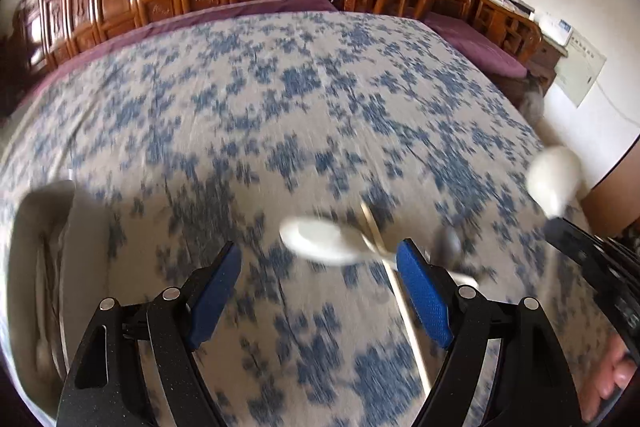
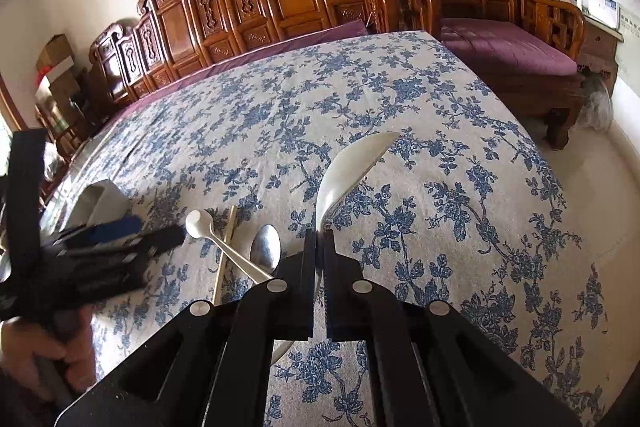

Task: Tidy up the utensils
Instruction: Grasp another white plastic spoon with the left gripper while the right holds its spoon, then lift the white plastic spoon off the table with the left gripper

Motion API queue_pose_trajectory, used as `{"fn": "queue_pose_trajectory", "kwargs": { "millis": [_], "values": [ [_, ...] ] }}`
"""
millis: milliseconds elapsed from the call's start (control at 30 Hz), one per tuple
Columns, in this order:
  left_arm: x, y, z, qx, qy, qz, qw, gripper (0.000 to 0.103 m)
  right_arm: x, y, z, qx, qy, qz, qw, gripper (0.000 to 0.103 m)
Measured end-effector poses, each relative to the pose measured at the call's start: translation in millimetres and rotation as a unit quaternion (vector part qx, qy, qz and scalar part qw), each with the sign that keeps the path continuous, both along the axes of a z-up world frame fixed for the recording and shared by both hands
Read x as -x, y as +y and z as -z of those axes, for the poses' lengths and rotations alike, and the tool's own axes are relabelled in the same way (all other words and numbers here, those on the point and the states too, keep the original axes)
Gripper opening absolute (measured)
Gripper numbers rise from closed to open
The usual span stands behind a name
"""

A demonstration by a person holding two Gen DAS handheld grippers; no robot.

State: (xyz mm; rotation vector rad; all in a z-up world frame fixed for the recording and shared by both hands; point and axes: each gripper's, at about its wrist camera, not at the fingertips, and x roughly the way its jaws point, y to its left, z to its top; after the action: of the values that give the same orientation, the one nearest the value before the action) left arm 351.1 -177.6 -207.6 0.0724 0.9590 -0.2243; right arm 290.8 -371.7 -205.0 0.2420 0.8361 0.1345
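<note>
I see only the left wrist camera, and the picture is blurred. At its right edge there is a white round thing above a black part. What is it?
Observer: It is a large white spoon. The right tongs are shut on its handle, and its bowl is lifted above the tablecloth.
Operator: And what lies in front of my left tongs?
Observer: A small white spoon lies with its handle across wooden chopsticks.
Operator: What is the grey blur beside them?
Observer: It is a metal spoon, lying on the cloth next to the small spoon's handle.
</note>
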Motion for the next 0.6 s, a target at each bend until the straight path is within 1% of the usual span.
{"fn": "queue_pose_trajectory", "kwargs": {
  "millis": [133,167,200,233,333,367,533,600],
  "values": [
    [-23.5,-1.9,0.6,-0.022,-0.005,0.016,0.9996,0.077,-0.7,-2.5,-0.9,-0.013,0.0,0.003,1.0,0.004],
    [-29.7,-2.5,2.0,-0.024,-0.001,0.019,0.9995,0.075,-0.9,-2.2,-1.2,-0.014,0.0,0.002,1.0,0.004],
    [-34.3,-3.2,3.4,-0.025,0.003,0.022,0.9994,0.069,-1.2,-1.1,-1.4,-0.015,-0.001,0.0,1.0,0.004],
    [-40.2,-4.5,6.8,-0.027,0.012,0.025,0.9992,0.067,-1.3,-0.3,-1.6,-0.015,-0.001,-0.001,1.0,0.004],
    [-52.2,-7.9,20.7,-0.033,0.043,0.038,0.9978,0.057,-2.5,0.9,-1.0,-0.014,0.001,-0.002,1.0,0.004],
    [-54.1,-8.7,25.2,-0.04,0.052,0.04,0.9971,0.052,-2.9,0.8,-0.8,-0.014,0.002,-0.002,1.0,0.004],
    [-48.7,-5.7,32.6,-0.044,0.074,0.06,0.9945,0.051,-2.8,1.2,-0.1,-0.013,0.002,-0.001,1.0,0.004],
    [-42.4,-3.0,34.1,-0.054,0.084,0.067,0.9928,0.049,-2.7,1.7,0.1,-0.012,0.002,-0.003,1.0,0.004]
  ]
}}
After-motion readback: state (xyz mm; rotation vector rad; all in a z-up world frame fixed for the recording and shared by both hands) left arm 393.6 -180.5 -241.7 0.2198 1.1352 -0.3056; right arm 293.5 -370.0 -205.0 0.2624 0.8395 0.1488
